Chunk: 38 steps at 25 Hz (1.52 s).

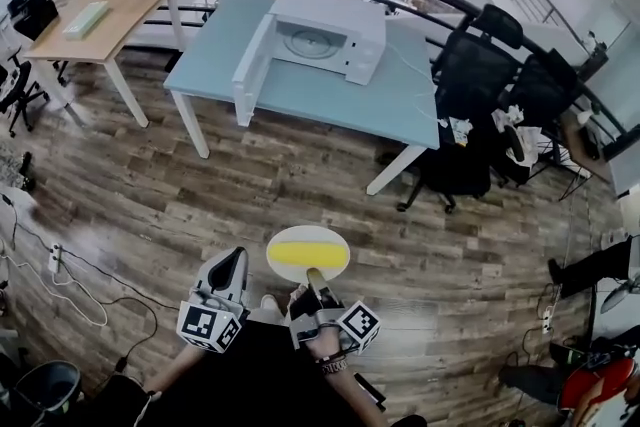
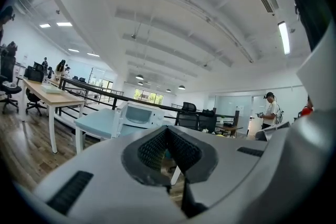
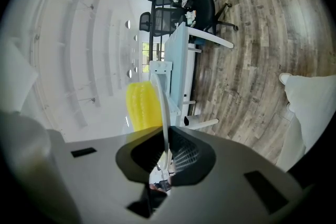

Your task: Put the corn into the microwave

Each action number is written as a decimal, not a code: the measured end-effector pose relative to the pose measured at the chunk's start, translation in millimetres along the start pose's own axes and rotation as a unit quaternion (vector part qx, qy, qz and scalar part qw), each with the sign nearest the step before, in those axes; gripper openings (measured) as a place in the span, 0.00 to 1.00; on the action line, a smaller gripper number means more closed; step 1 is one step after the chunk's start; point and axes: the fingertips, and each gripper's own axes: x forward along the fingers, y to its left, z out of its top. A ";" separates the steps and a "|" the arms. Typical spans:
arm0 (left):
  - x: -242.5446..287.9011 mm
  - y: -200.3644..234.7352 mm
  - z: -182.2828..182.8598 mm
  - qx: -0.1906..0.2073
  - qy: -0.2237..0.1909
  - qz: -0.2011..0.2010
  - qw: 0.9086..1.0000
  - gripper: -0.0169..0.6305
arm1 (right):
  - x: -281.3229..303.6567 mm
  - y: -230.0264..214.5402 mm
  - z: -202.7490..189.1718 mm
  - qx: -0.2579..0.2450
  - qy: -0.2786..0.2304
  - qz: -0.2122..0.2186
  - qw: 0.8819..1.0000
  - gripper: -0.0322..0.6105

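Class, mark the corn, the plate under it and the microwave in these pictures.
corn (image 1: 300,255), head view, middle of the yellow cob.
plate (image 1: 308,232), head view, bare white rim beyond the corn.
microwave (image 1: 362,45), head view, white casing right of the open cavity.

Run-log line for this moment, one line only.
phase: carry | right gripper: shut on rim of white plate, yellow corn cob on it | left gripper: shut, empty | white microwave: door open, on blue table
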 end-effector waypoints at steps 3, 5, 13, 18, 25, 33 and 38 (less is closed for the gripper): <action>4.3 4.5 -4.3 -0.007 0.003 0.000 1.000 0.03 | 4.2 -2.3 -0.8 -0.001 0.001 -0.003 1.000 0.09; 8.7 5.9 -4.5 -0.007 0.002 -0.002 1.000 0.03 | 6.2 -4.3 0.6 0.005 -0.002 -0.005 1.000 0.09; 33.6 13.8 0.1 0.007 -0.001 -0.007 1.000 0.03 | 28.9 -0.1 20.7 0.014 -0.015 0.010 1.000 0.09; 52.7 28.5 2.2 0.009 0.003 0.003 1.000 0.03 | 50.0 2.3 30.4 0.021 -0.014 0.003 1.000 0.09; 79.4 42.9 -0.5 0.006 0.009 0.009 1.000 0.03 | 81.1 5.4 44.8 0.020 -0.008 0.005 1.000 0.09; 117.7 57.7 1.4 0.001 0.012 0.020 1.000 0.03 | 115.0 15.3 66.7 0.022 -0.003 -0.013 1.000 0.09; 142.3 59.5 4.5 0.001 0.015 0.022 1.000 0.03 | 134.1 21.1 85.7 0.018 0.004 -0.001 1.000 0.09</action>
